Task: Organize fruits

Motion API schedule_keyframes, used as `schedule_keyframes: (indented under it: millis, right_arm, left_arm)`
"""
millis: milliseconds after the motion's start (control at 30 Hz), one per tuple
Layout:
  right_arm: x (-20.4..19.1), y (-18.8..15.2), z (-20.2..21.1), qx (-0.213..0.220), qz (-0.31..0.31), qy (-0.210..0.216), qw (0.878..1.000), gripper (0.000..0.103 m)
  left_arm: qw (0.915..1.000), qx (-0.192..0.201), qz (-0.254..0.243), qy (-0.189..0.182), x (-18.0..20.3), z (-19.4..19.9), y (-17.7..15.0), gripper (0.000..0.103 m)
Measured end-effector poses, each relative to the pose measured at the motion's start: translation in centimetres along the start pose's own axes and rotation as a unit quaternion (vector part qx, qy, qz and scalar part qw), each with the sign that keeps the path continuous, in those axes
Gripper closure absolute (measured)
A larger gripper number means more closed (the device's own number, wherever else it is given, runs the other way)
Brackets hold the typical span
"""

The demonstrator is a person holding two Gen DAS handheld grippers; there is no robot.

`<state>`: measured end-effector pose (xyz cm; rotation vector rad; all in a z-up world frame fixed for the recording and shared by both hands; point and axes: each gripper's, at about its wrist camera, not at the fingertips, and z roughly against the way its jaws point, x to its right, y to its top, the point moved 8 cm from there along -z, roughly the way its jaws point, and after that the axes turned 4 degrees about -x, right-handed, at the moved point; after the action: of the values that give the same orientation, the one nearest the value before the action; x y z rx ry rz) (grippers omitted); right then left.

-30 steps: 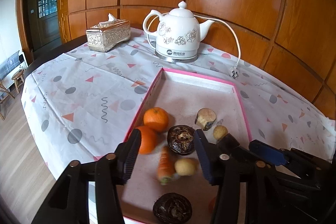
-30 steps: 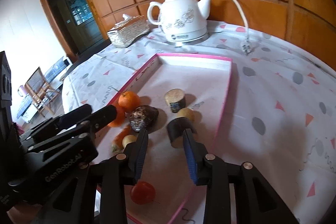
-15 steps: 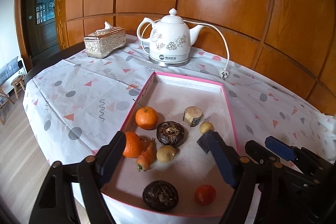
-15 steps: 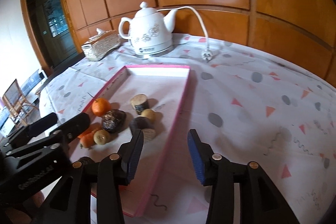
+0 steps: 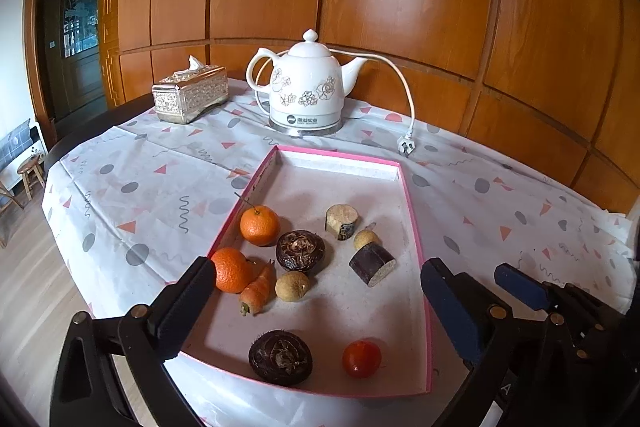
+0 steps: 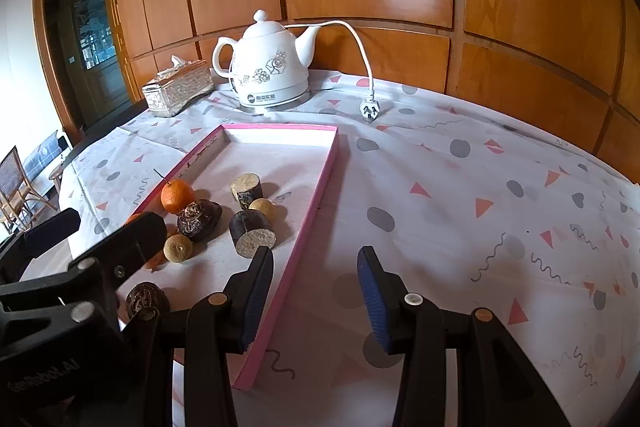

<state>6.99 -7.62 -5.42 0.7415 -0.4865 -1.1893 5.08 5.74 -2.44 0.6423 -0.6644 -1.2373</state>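
Across the lower half of the left wrist view lies the pink-rimmed tray (image 5: 276, 157), and everything we must sort sits inside it: two oranges (image 5: 259, 225) toward the tray's left edge, a small carrot (image 5: 257, 289) just right of the nearer orange, two dark wrinkled fruits (image 5: 300, 251), two pale round fruits (image 5: 292, 286), two cut stubs (image 5: 372, 263) right of centre, and a red tomato (image 5: 361, 358) near the bottom rim. We hold our left gripper (image 5: 316, 303) with its jaws spread wide and nothing between them, low in the frame and short of the produce; the whole cluster lies ahead of it. Our right gripper (image 6: 316, 291) is also parted and empty, and in the right wrist view it sits at lower centre straddling the tray's right rim, with the fruit lying up and to the left of it. We judge the left gripper better lined up for most of the pieces, the right one for the nearer stub just beyond its left finger. The carrot is the one long piece; its axis runs from lower left to upper right, tip away from us, so we judge the jaws should close across it. A white kettle (image 5: 306, 87) and a tissue box (image 5: 190, 99) stand beyond the tray at the upper centre and upper left.
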Motion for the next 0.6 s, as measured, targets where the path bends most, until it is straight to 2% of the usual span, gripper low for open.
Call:
schedule_keyframes:
  millis: [100, 300, 600]
  right_arm:
    - [0.08, -0.18, 0.0, -0.002, 0.0, -0.002, 1.0, 0.059]
    - [0.19, -0.34, 0.03, -0.004, -0.002, -0.004, 1.0, 0.058]
    - [0.14, -0.53, 0.11, -0.004, 0.001, -0.002, 1.0, 0.058]
  left_arm:
    - [1.0, -0.003, 0.001, 0.002, 0.0, 0.07, -0.05, 0.0]
    - [0.9995, -0.006, -0.003, 0.03, -0.13, 0.0, -0.15, 0.0]
    - [0.9991, -0.002, 0.003, 0.042, -0.59, 0.14, -0.01, 0.0]
